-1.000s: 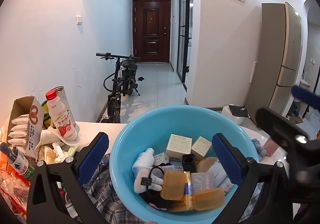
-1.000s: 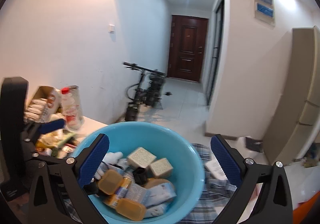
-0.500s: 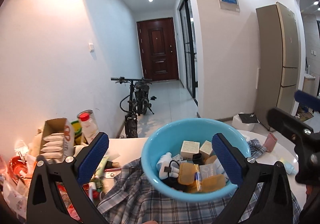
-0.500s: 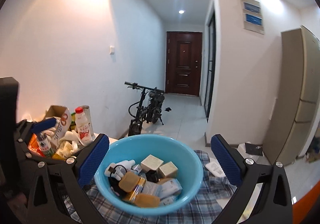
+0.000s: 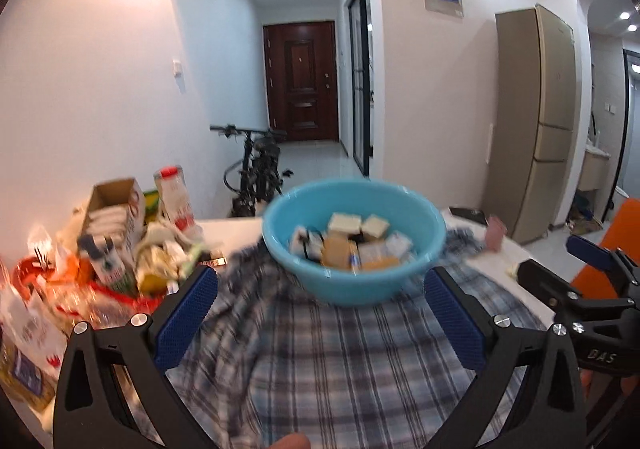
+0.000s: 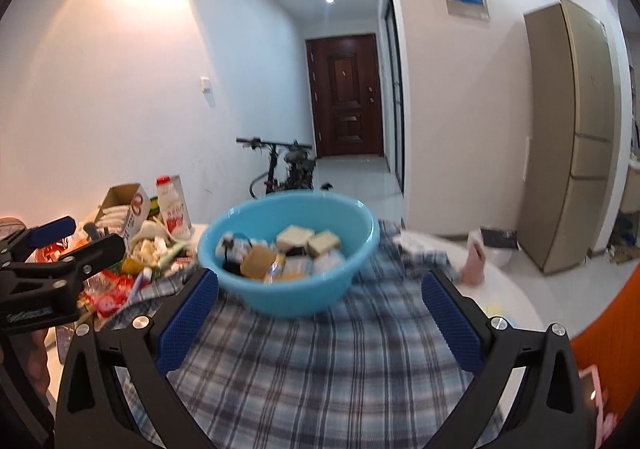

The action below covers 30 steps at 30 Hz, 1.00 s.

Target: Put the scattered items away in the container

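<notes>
A light blue plastic basin (image 5: 392,281) stands on a plaid cloth (image 5: 340,361) on the table; it also shows in the right wrist view (image 6: 304,301). It holds several small boxes, orange cases and a white bottle. My left gripper (image 5: 320,325) is open and empty, well back from the basin. My right gripper (image 6: 318,323) is open and empty, also back from the basin. Each gripper shows at the edge of the other's view.
A pile of snack packs, a cardboard box (image 5: 116,209) and a red-capped bottle (image 5: 174,197) crowd the table's left side. A pink cup (image 5: 496,237) stands at the right. An orange chair (image 5: 616,249) is at far right. A bicycle and fridge stand beyond.
Both grippers have pulled back and up from the basin, which now looks smaller and farther away. Both stay open and empty.
</notes>
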### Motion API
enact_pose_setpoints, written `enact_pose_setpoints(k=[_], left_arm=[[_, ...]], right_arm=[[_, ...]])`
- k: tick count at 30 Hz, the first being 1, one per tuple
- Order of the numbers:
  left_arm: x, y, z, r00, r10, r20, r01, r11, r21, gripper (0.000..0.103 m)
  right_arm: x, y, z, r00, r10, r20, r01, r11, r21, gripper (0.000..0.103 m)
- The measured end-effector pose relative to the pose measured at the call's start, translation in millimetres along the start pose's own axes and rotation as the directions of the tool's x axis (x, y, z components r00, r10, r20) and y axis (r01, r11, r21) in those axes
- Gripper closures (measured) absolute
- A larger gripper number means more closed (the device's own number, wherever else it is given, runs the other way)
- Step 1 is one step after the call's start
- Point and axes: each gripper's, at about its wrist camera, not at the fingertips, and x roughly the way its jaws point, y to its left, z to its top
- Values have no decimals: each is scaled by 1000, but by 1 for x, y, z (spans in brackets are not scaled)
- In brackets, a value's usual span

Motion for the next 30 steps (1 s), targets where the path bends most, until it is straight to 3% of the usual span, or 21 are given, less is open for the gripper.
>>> enact_pose_setpoints(k=[9, 12, 30], left_arm=[[7, 2, -53, 996, -4, -84, 0, 999, -47, 0], [13, 5, -64, 994, -4, -107, -3, 998, -65, 0], [35, 9, -76, 988, -9, -156, -3, 997, -73, 0]], right_arm=[[8, 9, -46, 995, 22, -94, -24, 999, -23, 0], [15, 12, -55, 992, -11, -127, 2, 998, -68, 0], [36, 21, -66, 986, 1, -166, -15, 996, -83, 0]])
